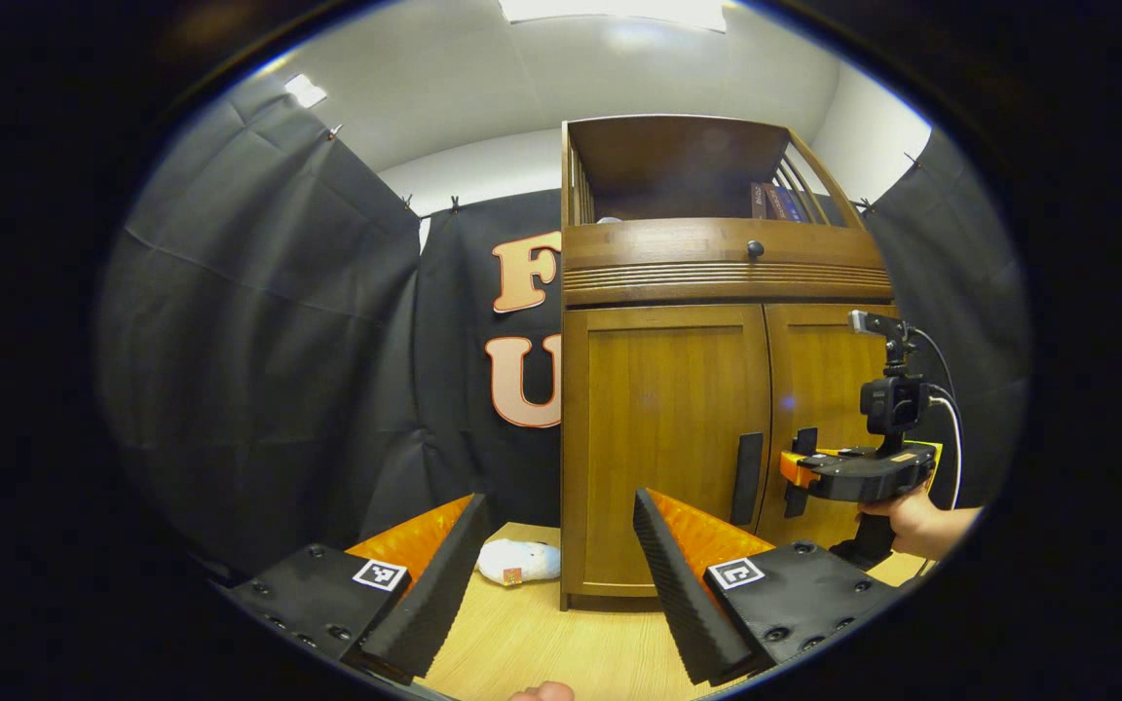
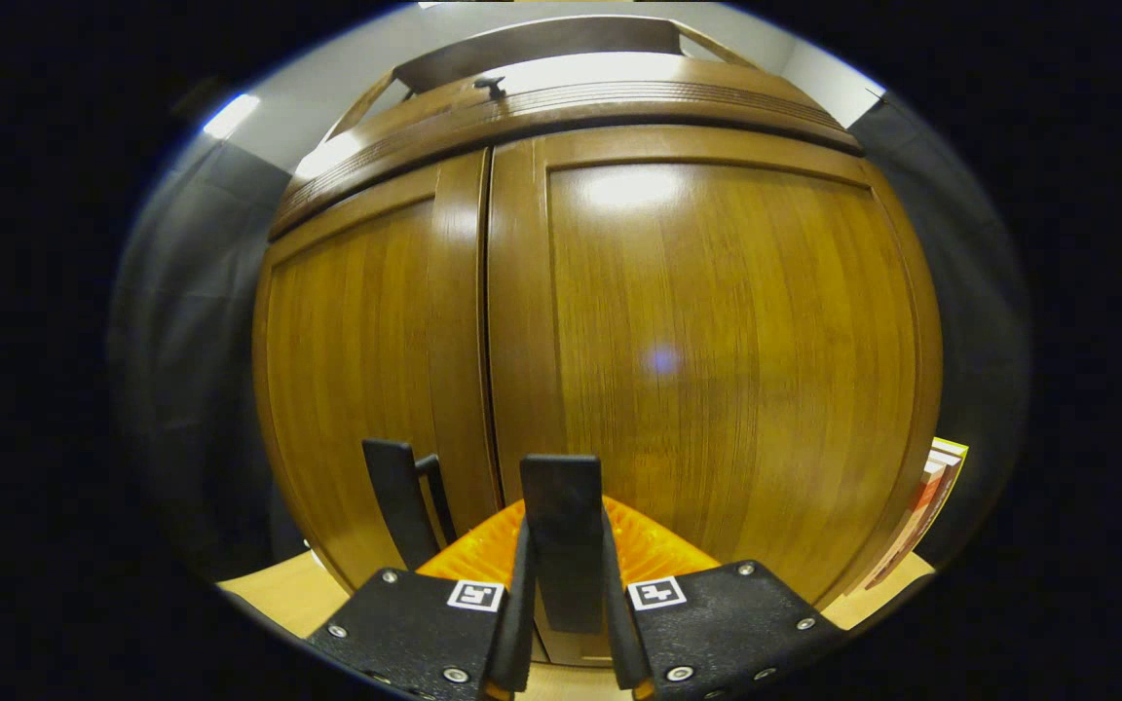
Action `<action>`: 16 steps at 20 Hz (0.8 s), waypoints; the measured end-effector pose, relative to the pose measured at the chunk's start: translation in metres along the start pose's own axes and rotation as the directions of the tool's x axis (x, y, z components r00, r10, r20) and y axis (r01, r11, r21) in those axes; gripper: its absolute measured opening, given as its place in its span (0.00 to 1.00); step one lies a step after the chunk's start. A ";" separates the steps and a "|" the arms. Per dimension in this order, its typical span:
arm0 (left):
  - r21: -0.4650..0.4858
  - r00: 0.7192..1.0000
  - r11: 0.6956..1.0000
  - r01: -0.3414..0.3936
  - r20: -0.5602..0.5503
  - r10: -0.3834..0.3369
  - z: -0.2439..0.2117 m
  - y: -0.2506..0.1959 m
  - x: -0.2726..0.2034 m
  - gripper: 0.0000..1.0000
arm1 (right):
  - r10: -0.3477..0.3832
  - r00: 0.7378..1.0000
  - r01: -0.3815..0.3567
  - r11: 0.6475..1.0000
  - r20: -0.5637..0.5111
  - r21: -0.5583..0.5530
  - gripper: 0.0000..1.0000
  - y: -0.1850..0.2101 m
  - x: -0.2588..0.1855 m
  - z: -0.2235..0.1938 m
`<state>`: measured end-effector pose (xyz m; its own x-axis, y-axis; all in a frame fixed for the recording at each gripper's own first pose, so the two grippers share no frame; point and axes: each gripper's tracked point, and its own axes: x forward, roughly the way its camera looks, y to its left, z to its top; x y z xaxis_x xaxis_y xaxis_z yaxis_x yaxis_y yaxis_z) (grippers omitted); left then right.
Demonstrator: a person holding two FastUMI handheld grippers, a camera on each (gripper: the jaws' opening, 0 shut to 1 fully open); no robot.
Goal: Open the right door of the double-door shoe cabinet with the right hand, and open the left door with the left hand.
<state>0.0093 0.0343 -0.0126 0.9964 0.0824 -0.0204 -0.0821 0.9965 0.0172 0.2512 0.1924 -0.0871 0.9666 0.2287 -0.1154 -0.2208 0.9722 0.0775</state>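
Right gripper view first: my right gripper (image 2: 566,623) has its fingers pinching the right door handle (image 2: 562,531), with the right door (image 2: 717,350) closed behind it. I judge the right door pull is in hand; next I must swing it outward. Farther back, my left gripper (image 1: 551,574) hangs spread, well short of the left door handle (image 1: 746,477) on the shoe cabinet (image 1: 678,389).

The right door's handle (image 2: 562,540) runs down between the right gripper's (image 2: 566,604) fingers, which hide its lower end. The left door's handle (image 2: 397,516) is cut off below by the finger mount. Beyond the left gripper's (image 1: 551,574) fingers, the books (image 1: 777,202) on the cabinet's top shelf are too small to read, and the white soft object (image 1: 518,562) is too small to identify.
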 end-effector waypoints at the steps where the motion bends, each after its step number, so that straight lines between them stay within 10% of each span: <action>1: 0.000 1.000 1.000 0.003 0.000 -0.003 0.000 -0.001 -0.002 0.94 | -0.004 1.000 0.005 1.000 0.014 -0.018 0.33 -0.001 -0.004 0.004; 16: 0.004 1.000 1.000 -0.018 -0.006 0.018 0.001 0.009 -0.028 0.96 | 0.057 0.998 -0.058 0.998 -0.029 -0.031 0.25 0.002 -0.021 0.011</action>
<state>-0.0191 0.0410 -0.0112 0.9946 0.1001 -0.0262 -0.0996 0.9948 0.0219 0.2319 0.1894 -0.0731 0.9485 0.2848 -0.1390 -0.2800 0.9585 0.0532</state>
